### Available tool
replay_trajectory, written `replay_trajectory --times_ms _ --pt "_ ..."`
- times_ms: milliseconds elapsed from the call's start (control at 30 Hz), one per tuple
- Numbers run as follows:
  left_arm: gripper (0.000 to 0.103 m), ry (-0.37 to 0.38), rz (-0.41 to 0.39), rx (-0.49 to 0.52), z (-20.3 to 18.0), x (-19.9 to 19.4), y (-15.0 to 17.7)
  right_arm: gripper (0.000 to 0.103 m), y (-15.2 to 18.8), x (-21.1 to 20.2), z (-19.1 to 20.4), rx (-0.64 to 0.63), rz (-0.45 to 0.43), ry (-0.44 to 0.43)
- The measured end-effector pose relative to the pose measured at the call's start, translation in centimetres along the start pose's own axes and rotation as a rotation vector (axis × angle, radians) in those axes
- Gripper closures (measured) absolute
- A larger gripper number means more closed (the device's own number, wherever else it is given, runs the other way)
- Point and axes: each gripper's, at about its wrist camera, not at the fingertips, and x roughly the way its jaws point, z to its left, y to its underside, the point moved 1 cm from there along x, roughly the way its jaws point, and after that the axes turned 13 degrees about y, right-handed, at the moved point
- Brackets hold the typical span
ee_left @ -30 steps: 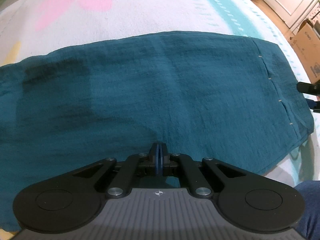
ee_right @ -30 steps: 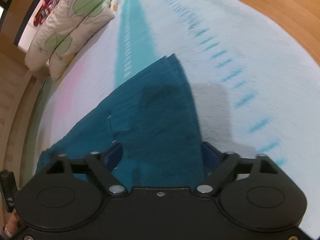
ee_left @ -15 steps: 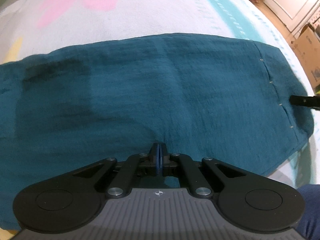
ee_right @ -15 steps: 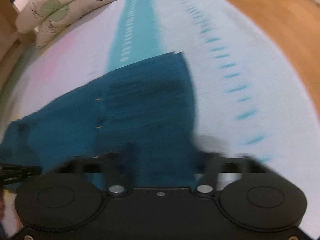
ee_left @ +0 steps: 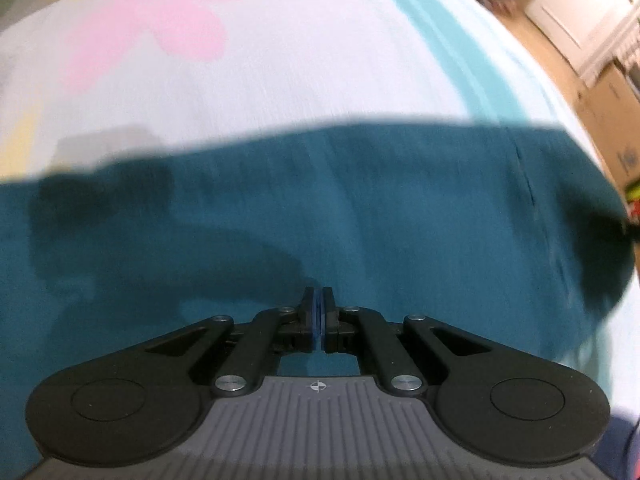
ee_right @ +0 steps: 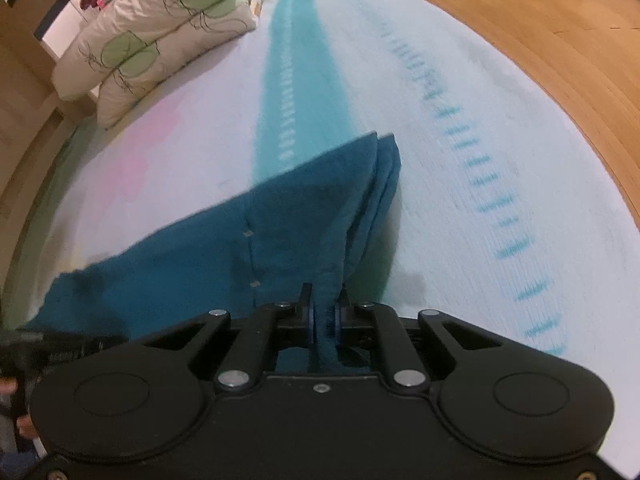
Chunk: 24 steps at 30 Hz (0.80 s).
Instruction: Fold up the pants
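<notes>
The main risk is a lopsided fold: the right tongs (ee_right: pixel 323 312) have pinched a bunch of teal cloth at one end of the pants (ee_right: pixel 224 248), and the layers beside that pinch already sag apart into loose folds, so a lift from here could carry only the top layer and leave the rest trailing on the bed (ee_right: pixel 460 184). The left tongs (ee_left: pixel 319 312) look pressed together at the near edge of the pants (ee_left: pixel 320 208); their tips meet with almost no gap, and I cannot tell whether cloth is caught between them, so that side may slip free once the fabric is pulled. If the two ends travel unevenly, the cloth will likely twist and wrinkle. The pants are a thin, soft teal fabric, lying in a long flat band across the pale bedspread with its pink patches and turquoise stripe, a seam with small pale stitches near the right end, pillows (ee_right: pixel 152 36) well beyond.
</notes>
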Motion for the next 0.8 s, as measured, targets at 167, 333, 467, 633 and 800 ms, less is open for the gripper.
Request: replay_trajectory --times_ms 167,333,467,633,800 --pt "0.1 -0.005 -0.032 0.002 0.0 1.5 -4.0 0.087 -0.9 -0.5 0.4 0.023 -0.008 -0.015" --pt "0.1 -0.036 -0.028 0.013 -0.9 3.8 -5.0 0.087 -1.5 -1.2 1.1 0.023 -0.021 -0.004" --pt "0.1 -0.018 -0.024 0.003 -0.8 3.1 -5.0 0.087 -2.3 -2.3 2.4 0.011 -0.037 0.005" --pt "0.1 -0.053 -0.07 -0.002 1.5 -0.8 -3.2 0.087 -3.3 -5.0 6.7 -0.047 -0.073 -0.008" --pt "0.1 -0.104 -0.129 -0.003 5.3 -5.9 0.0 0.087 -3.2 -7.8 14.6 -0.175 -0.114 -0.077"
